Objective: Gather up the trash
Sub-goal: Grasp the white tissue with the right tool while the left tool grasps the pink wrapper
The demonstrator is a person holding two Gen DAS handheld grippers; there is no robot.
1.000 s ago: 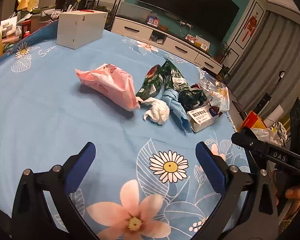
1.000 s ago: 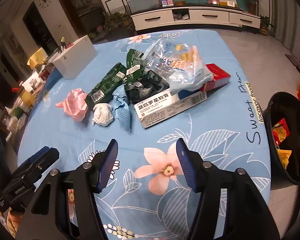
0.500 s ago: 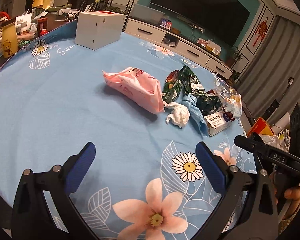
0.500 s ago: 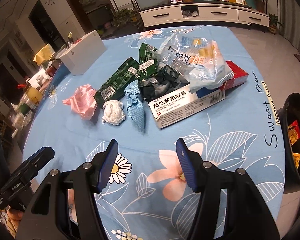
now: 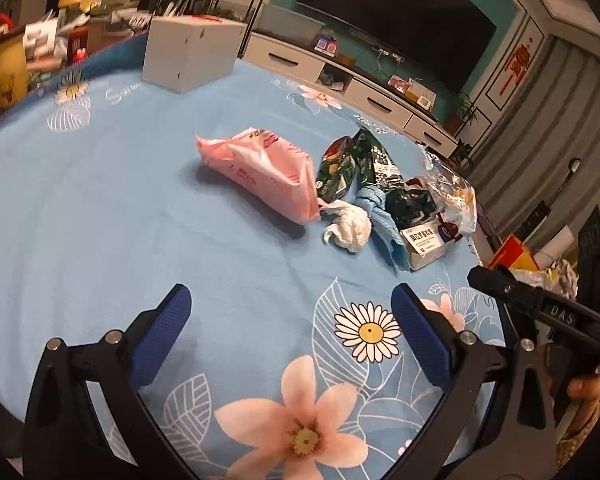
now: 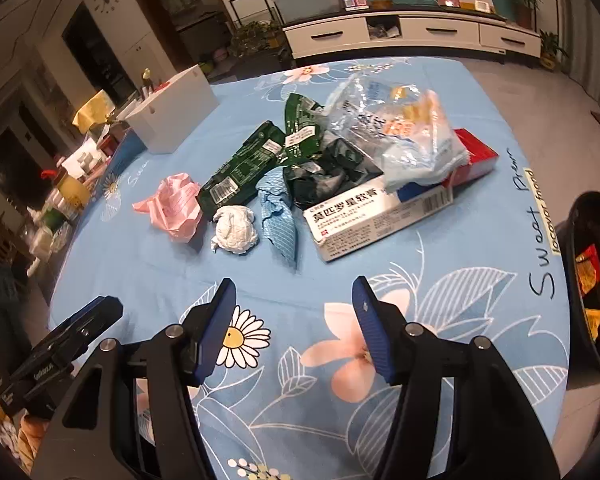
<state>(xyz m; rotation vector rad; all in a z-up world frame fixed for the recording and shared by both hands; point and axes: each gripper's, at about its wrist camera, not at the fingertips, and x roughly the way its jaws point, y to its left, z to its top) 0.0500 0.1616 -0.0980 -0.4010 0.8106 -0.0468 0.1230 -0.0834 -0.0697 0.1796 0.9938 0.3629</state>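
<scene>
A pile of trash lies on the blue floral tablecloth point(image 5: 100, 220): a pink wrapper point(image 5: 260, 172) point(image 6: 174, 206), a white crumpled tissue point(image 5: 350, 226) point(image 6: 236, 230), a blue crumpled cloth point(image 6: 278, 216), green snack bags point(image 6: 244, 168), a white medicine box point(image 6: 376, 216), a clear plastic bag point(image 6: 400, 128) and a red box point(image 6: 476, 156). My left gripper point(image 5: 292, 312) is open and empty, hovering short of the pink wrapper. My right gripper point(image 6: 294, 300) is open and empty, hovering short of the tissue and the medicine box.
A black trash bin point(image 6: 592, 280) with wrappers inside stands off the table's right edge. A white box point(image 5: 192, 54) point(image 6: 172, 112) sits at the far side of the table. Bottles and clutter point(image 6: 60, 200) stand beyond the left edge.
Both grippers have moved closer to the trash pile, which now looks larger in the right wrist view. The left wrist view has swung, so the pile sits more to the right. Both stay open.
</scene>
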